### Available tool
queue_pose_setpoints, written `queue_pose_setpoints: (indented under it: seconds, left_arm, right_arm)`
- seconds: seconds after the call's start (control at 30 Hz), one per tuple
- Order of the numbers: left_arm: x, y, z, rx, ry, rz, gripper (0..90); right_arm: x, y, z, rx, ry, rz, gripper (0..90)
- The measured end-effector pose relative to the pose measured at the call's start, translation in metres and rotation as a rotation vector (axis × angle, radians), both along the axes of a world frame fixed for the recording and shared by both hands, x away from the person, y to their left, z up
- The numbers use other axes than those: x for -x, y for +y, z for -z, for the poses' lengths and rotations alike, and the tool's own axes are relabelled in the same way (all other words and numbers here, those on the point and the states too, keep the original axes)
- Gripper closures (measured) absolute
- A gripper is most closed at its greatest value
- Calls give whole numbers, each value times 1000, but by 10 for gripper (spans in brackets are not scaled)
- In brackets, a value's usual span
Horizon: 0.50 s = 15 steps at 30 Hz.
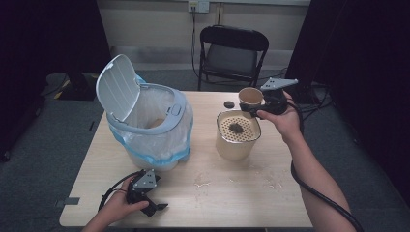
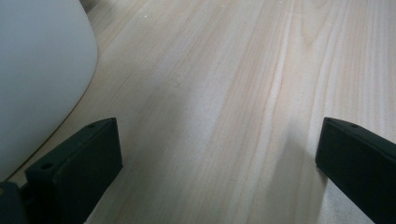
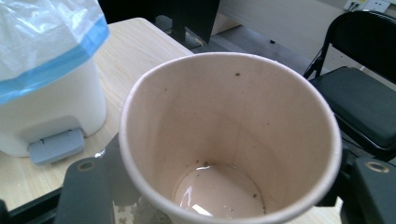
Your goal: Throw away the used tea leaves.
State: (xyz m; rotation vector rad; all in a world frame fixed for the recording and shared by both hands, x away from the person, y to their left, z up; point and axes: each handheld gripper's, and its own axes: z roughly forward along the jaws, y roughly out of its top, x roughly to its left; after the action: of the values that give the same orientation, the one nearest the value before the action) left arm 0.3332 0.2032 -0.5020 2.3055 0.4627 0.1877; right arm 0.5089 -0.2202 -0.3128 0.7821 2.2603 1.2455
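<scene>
A brown paper cup [image 1: 250,96] is held just above the far rim of a cream pot [image 1: 233,147], with my right gripper [image 1: 257,107] shut on it. The pot's perforated strainer top [image 1: 238,128] carries a dark clump of residue. In the right gripper view the cup [image 3: 224,121] stands roughly upright between the jaws of the right gripper [image 3: 231,191]. A little pale liquid and dark specks lie at its bottom. My left gripper [image 1: 155,208] rests open on the table near the front left. In its own view the left gripper [image 2: 219,154] has bare wood between its jaws.
A white pedal bin [image 1: 145,121] with its lid up and a blue-edged plastic liner stands at the table's left. Its base [image 2: 37,74] sits close beside my left jaw. A small black disc [image 1: 228,104] lies behind the pot. Wet spots [image 1: 203,183] mark the wood. A black chair [image 1: 232,53] stands beyond.
</scene>
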Motion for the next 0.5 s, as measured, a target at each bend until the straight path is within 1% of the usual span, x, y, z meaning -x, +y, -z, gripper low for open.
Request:
queue_pose_setpoints:
  seconds: [0.07,0.1,0.2,0.23,0.3,0.33,0.37,0.4,0.43,0.5]
  left_arm:
    - [0,0,0,-1,1,0,0]
    - [0,0,0,6,1,0,0]
    - [0,0,0,2,2,1,0]
    - [0,0,1,12,0,-1,0]
    - [0,0,0,7,0,-1,0]
    - [0,0,1,12,0,0,0]
    - [0,0,0,3,6,5,0]
    - [0,0,0,10,7,9,0]
    - [0,0,0,2,7,6,0]
    - [0,0,0,8,7,8,0]
  right_arm:
    - [0,3,-2,-3,8,-3,301]
    - [0,4,-2,-3,8,-6,301]
    - [-1,8,-6,-4,14,-17,301]
    - [-1,9,-6,-5,14,-18,301]
    - [-1,12,-8,-8,17,-19,301]
    - [-1,13,-9,-13,24,-23,301]
    - [-1,15,-10,-11,25,-23,300]
    - [-1,17,-12,-12,28,-30,301]
    - [-1,19,-13,-11,30,-32,300]
    - [-1,22,-14,-6,34,-40,300]
